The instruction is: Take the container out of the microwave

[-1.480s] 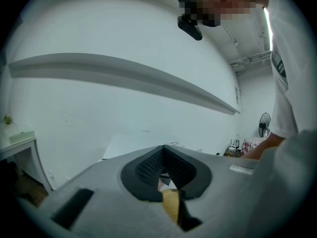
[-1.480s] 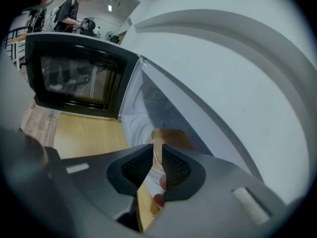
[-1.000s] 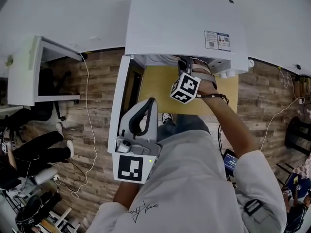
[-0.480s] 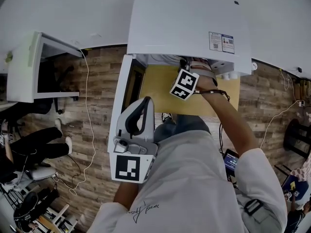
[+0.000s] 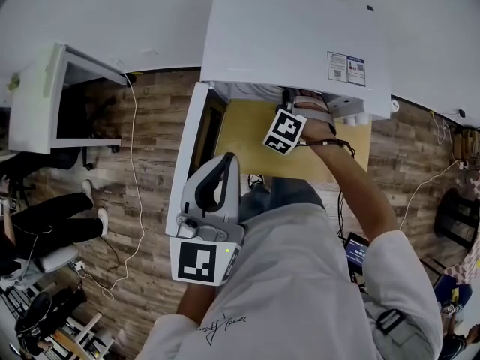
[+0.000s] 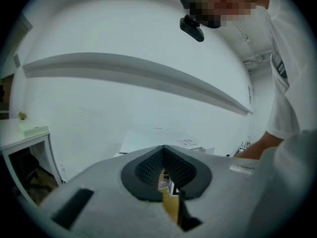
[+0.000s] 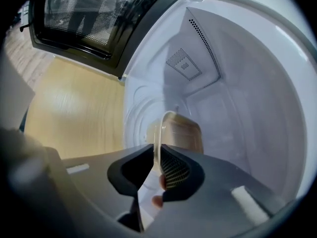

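Note:
The white microwave (image 5: 292,40) stands on a yellow tabletop (image 5: 244,137) with its door (image 5: 185,167) swung open to the left. My right gripper (image 5: 294,105) reaches into its mouth, so in the head view the fingertips are hidden under its top. In the right gripper view a clear container (image 7: 179,131) with brownish content sits on the turntable inside the white cavity (image 7: 237,83). My right gripper (image 7: 157,151) is shut on its near rim. My left gripper (image 5: 216,193) is held back near my body, shut on nothing, and in its own view my left gripper (image 6: 162,150) faces a white wall.
The microwave door's mesh window (image 7: 94,9) hangs at the upper left of the right gripper view. A white desk (image 5: 45,103) stands at the left on the wood floor (image 5: 142,163). A white cable (image 5: 139,201) runs along the floor. A seated person's legs (image 5: 56,217) are at far left.
Almost nothing differs: my right gripper stays in the microwave's mouth and my left stays by my body. The head view has shifted slightly.

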A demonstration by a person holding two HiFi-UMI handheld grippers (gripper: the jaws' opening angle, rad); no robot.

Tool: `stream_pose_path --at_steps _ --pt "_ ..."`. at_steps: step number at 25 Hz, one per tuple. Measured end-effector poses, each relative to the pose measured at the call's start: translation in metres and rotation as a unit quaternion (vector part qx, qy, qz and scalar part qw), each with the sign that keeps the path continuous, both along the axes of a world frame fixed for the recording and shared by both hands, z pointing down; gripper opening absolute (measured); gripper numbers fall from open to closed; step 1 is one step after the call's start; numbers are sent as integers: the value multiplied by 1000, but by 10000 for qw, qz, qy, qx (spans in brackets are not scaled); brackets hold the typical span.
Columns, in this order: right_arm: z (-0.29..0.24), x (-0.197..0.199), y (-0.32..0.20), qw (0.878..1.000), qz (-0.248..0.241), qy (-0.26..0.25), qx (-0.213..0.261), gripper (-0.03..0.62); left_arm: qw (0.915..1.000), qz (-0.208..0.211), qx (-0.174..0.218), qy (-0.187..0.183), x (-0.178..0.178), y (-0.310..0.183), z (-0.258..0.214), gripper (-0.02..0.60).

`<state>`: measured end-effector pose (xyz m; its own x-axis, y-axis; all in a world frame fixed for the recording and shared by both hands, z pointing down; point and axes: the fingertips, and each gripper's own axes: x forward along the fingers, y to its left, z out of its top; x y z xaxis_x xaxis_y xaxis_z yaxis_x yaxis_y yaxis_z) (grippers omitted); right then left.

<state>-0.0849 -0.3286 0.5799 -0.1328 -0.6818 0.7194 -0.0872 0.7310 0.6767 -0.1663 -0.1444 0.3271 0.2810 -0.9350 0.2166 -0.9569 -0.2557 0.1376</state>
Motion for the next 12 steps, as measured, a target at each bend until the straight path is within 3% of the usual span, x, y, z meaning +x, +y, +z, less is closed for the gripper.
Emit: stream_pose_path --at_steps 12 --pt "-7 7 6 9998 194 -77 -15 51 10000 61 11 69 1 10 -1 8"
